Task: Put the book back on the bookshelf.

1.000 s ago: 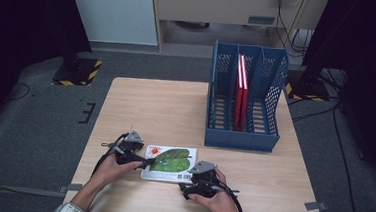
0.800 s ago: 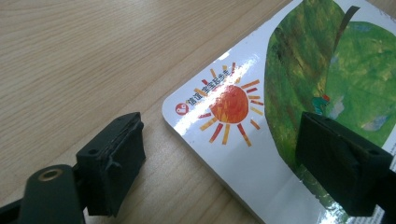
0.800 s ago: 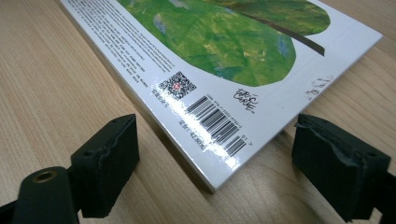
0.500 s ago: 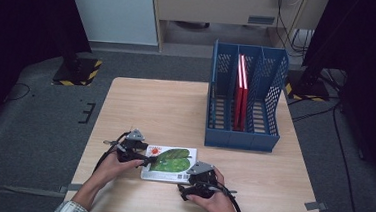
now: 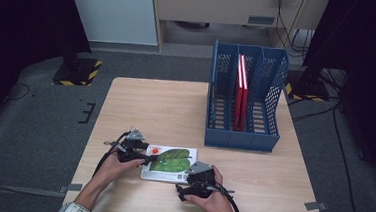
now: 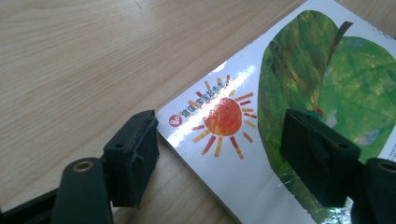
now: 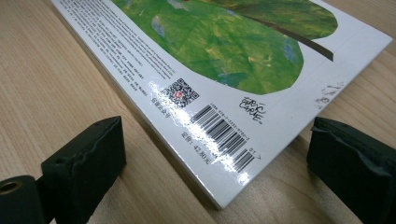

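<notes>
A picture book (image 5: pixel 169 161) with a green leaf and an orange sun on its white cover lies flat near the table's front edge. My left gripper (image 5: pixel 143 158) is at its left corner. In the left gripper view the jaws straddle that corner (image 6: pixel 224 140): one pad (image 6: pixel 135 149) beside the book's edge, the other (image 6: pixel 317 158) over the cover (image 6: pixel 303 70). They have just been closing, with a gap still showing. My right gripper (image 5: pixel 189 176) faces the barcode corner (image 7: pixel 219 140). Its jaws have just been opening and stand wide on either side of the book (image 7: pixel 224 42), not touching it.
A blue slotted file rack (image 5: pixel 243 135) stands at the table's back right, with red books (image 5: pixel 241 92) upright in its middle slot. Bare wooden tabletop (image 5: pixel 160 109) stretches behind the book. The table's front edge runs just under my hands.
Both hands stay at the book's two corners and the book has not shifted. The jaw movement is too small to make out in the high view.
</notes>
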The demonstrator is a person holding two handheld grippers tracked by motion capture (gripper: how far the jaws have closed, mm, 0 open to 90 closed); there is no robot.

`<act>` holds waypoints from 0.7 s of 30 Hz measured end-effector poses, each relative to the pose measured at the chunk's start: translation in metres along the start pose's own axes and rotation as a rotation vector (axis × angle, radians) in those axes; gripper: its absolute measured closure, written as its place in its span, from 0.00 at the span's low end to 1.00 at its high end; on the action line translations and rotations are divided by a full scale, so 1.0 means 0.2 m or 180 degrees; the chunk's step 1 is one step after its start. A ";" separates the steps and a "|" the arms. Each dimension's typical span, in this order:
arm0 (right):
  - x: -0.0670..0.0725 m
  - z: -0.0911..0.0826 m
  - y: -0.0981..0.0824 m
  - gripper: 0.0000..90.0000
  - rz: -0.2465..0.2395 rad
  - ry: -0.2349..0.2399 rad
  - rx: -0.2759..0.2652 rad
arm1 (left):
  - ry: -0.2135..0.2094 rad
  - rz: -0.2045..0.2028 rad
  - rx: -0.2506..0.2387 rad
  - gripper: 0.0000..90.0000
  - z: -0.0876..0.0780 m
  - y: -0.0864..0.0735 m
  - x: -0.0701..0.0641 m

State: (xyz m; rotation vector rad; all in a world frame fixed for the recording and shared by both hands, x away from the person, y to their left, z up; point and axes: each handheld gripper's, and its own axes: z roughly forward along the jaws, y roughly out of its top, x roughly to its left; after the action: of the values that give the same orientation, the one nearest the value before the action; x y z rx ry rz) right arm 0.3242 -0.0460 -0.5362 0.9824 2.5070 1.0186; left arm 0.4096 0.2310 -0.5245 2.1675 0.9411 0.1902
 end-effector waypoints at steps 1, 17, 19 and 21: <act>0.00 0.00 0.00 0.05 0.0001 -0.0005 -0.0003 | 0.0029 0.0012 -0.0008 0.32 0.00 0.00 0.00; 0.02 0.02 0.00 0.01 0.0083 -0.0089 -0.0058 | 0.0084 -0.0087 -0.0054 0.39 -0.01 0.02 0.00; 0.02 0.02 0.00 0.01 0.0086 -0.0090 -0.0060 | 0.0082 -0.0101 -0.0069 0.39 -0.01 0.02 0.00; 0.02 0.02 0.00 0.01 0.0089 -0.0091 -0.0058 | 0.0068 -0.0114 -0.0084 0.39 -0.01 0.02 0.00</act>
State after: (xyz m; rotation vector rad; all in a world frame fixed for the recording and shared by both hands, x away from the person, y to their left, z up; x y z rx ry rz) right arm 0.3230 -0.0408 -0.5390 1.0221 2.4634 1.0266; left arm 0.4114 0.2312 -0.5204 2.1267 0.9834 0.2075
